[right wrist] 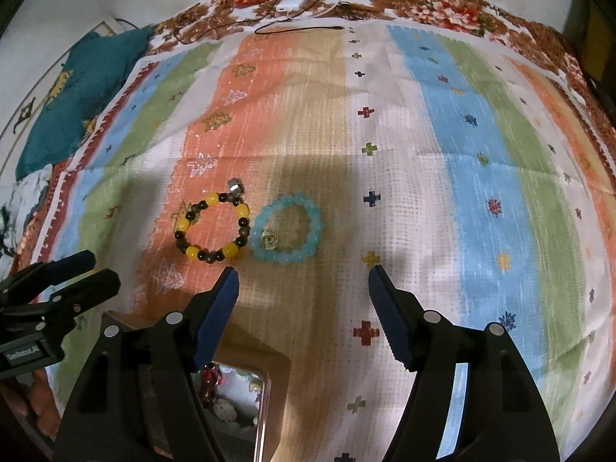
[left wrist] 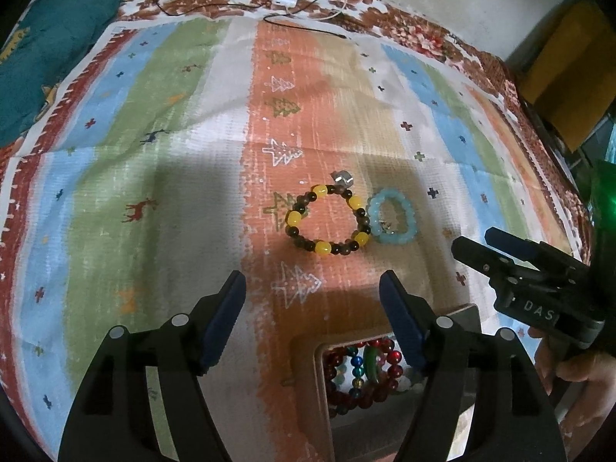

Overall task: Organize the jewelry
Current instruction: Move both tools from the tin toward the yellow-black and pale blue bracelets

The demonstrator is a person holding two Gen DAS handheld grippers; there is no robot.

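Cloth: a coarse woven cloth (left wrist: pixel 184 146) in vertical bands of orange, white, green and blue, printed with small trees, deer and crosses; it lies creased over a brown floral spread (left wrist: pixel 415 30) along the top of the frame.

Yellow-and-brown bracelet: a ring of round glossy beads (left wrist: pixel 327 221) — large yellow ones spaced among smaller dark brown ones — with a small silver metal charm at its upper right; it lies flat on the orange band, at the centre of the left wrist view.

Blue bracelet: a smaller ring of pale, translucent blue beads (right wrist: pixel 287 227), slightly lumpy in outline, with a tiny metallic charm inside its lower left; it touches the right side of the yellow-and-brown bracelet.

Box: a tan box (left wrist: pixel 308 350) with a rounded opening, holding shiny dark red and multicoloured beads (left wrist: pixel 362 369); lower centre of the left wrist view.

Left gripper: black arms with ribbed dark blue pads (left wrist: pixel 312 288); jaws stand wide apart with nothing between them. The yellow-and-brown bracelet lies above the gap, clear of both pads; the box sits below, behind the right finger.

Right gripper: same build (right wrist: pixel 302 281); jaws spread and empty. The blue bracelet lies just above the gap, nearer the left finger, not touching it.

Background: a teal fabric (left wrist: pixel 50 46) at upper left, black and white cables and a white adapter (left wrist: pixel 287 0) at the top.
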